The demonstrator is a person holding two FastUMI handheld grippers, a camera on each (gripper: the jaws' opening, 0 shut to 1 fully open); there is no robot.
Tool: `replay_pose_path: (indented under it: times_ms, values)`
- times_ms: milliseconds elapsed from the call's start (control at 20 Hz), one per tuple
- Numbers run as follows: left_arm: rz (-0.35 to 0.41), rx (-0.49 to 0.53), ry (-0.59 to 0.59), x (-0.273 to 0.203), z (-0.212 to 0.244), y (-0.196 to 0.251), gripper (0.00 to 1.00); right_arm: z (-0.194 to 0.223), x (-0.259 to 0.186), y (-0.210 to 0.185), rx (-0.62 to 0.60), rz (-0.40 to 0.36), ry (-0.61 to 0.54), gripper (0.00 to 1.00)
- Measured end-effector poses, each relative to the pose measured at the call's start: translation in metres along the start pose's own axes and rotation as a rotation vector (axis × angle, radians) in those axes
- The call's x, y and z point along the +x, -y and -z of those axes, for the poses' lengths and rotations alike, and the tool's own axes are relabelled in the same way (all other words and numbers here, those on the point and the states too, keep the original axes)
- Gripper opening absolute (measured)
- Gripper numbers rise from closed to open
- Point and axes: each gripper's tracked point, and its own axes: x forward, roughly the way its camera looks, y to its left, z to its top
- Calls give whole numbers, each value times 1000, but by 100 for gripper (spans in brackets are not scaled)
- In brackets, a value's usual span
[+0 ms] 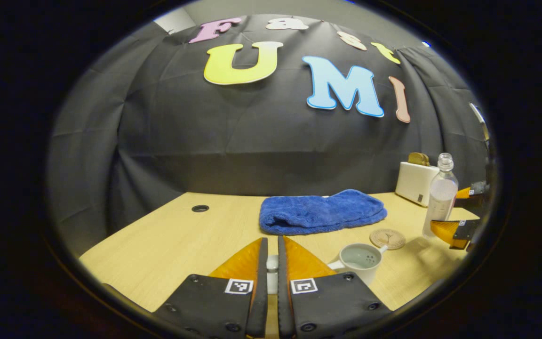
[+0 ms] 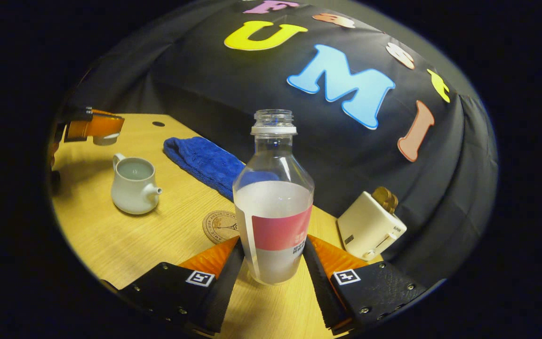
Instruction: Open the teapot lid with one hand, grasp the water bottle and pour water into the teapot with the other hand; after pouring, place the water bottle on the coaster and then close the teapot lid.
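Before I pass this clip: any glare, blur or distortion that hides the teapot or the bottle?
Left gripper view: fisheye bends the table edge; teapot sharp, its shadow soft; water bottle near the rim, squeezed but readable. Right gripper view: water bottle crisp at centre, slight sheen on its shoulder; teapot clear with a soft shadow; left gripper dim at the edge.

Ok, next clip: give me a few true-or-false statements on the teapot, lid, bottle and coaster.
1. The teapot stands open, its lid off. True.
2. The water bottle has its cap on. False: its neck is open, with no cap.
3. The bottle stands on the coaster. False: the coaster lies bare on the table beside the bottle.
4. The left gripper holds the lid between its fingers. True.
5. The right gripper is closed on the teapot's handle. False: its fingers are on the bottle.
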Motion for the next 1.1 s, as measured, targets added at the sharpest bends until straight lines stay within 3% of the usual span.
replay_pose_path:
  times_ms: [550, 1100]
  values:
    - [-5, -10, 5, 2, -1, -5, 15, -37, 26, -7, -506, 106, 58, 77]
    - [-7, -24, 4, 1, -1, -10, 15, -57, 38, -14, -859, 209, 134, 76]
